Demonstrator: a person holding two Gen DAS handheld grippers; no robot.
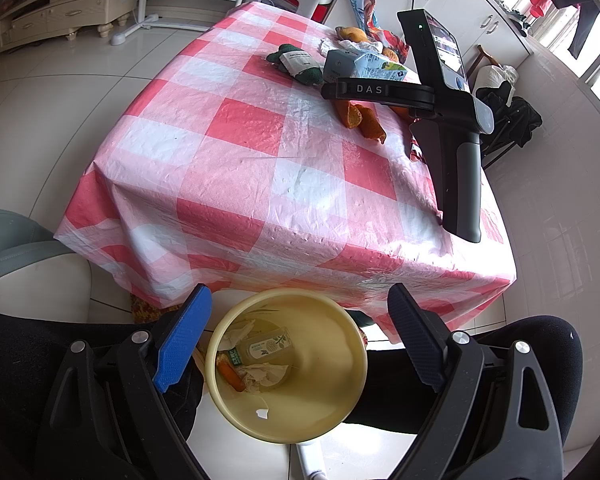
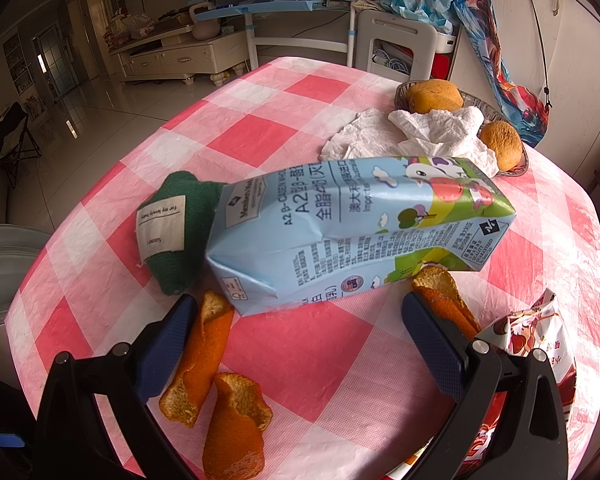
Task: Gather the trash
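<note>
My left gripper (image 1: 298,320) hangs open and empty over a yellow bin (image 1: 340,364) on the floor by the table's near edge. In the bin lie a small bottle (image 1: 266,346), crumpled tissue and a piece of orange peel (image 1: 231,376). My right gripper (image 2: 300,344) is open low over the checked tablecloth (image 2: 300,128), with nothing between its pads. A light blue milk carton (image 2: 352,232) lies on its side just beyond the fingertips. Orange peels (image 2: 204,360) lie beside the left finger, and one more peel (image 2: 440,288) sits at the right fingertip. The right gripper's handle (image 1: 456,168) shows over the table.
A green cloth (image 2: 176,232) with a white label touches the carton's far end. White tissue (image 2: 424,132) spills from a wire basket (image 2: 516,168) holding brown fruit. A red and white snack wrapper (image 2: 540,340) lies right of the gripper. Dark trouser legs (image 1: 500,360) flank the bin.
</note>
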